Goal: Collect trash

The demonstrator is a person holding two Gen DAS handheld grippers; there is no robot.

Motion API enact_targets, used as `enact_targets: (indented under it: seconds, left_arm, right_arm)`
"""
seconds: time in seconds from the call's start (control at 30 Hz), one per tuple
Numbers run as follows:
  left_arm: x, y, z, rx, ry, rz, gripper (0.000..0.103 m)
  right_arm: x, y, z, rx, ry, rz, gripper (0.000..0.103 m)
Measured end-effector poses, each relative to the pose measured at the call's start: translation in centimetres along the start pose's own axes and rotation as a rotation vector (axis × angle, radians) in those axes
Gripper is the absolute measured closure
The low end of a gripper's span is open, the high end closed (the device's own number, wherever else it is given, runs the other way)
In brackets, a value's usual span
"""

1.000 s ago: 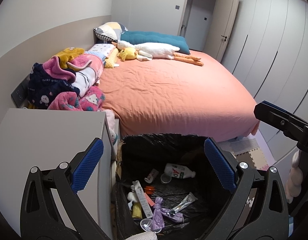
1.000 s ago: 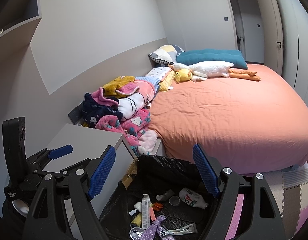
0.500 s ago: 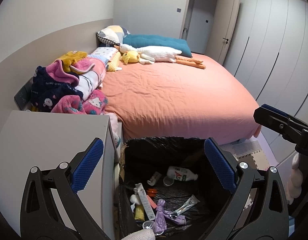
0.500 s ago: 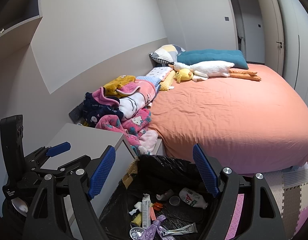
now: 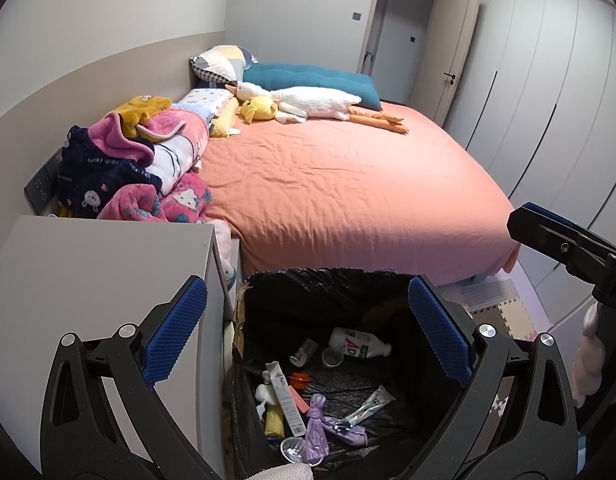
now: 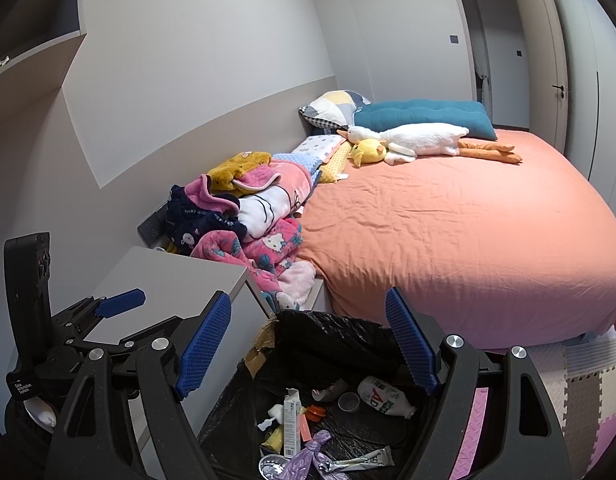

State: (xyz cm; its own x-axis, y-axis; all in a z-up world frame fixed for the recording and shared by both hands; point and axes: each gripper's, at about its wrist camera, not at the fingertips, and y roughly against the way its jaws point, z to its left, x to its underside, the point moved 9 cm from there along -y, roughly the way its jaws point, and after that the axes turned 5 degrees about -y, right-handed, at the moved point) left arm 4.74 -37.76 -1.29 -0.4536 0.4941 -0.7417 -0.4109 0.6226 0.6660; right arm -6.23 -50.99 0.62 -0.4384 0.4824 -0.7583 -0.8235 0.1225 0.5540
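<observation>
A bin lined with a black bag [image 5: 320, 280] stands at the foot of the bed, next to a grey bedside cabinet; it also shows in the right wrist view [image 6: 328, 328]. Inside lie a white bottle [image 5: 358, 343], a white carton [image 5: 283, 396], a purple wrapper [image 5: 318, 428], a foil tube [image 5: 368, 408] and other small trash. My left gripper [image 5: 308, 332] is open and empty above the bin. My right gripper [image 6: 308, 344] is open and empty above it too. Each gripper shows at the edge of the other's view.
The grey bedside cabinet [image 5: 87, 280] stands left of the bin. A bed with an orange sheet [image 5: 348, 192] carries piled blankets [image 5: 139, 172], pillows and a plush goose [image 5: 308, 102]. Foam floor mats [image 5: 504, 316] lie right of the bin. Wardrobe doors line the right wall.
Both grippers have stayed open and empty. The left wrist view has lifted and pulled back slightly, so the bin sits lower in the frame. The right has barely moved.
</observation>
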Motion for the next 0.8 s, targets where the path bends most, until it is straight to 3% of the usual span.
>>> enact_targets:
  seconds: [0.8]
  left_arm:
    - [0.14,-0.43,-0.46,-0.004,-0.027,0.008,0.006]
  right_arm:
    - [-0.08,-0.05,-0.12,0.0,-0.001,0.005,0.023]
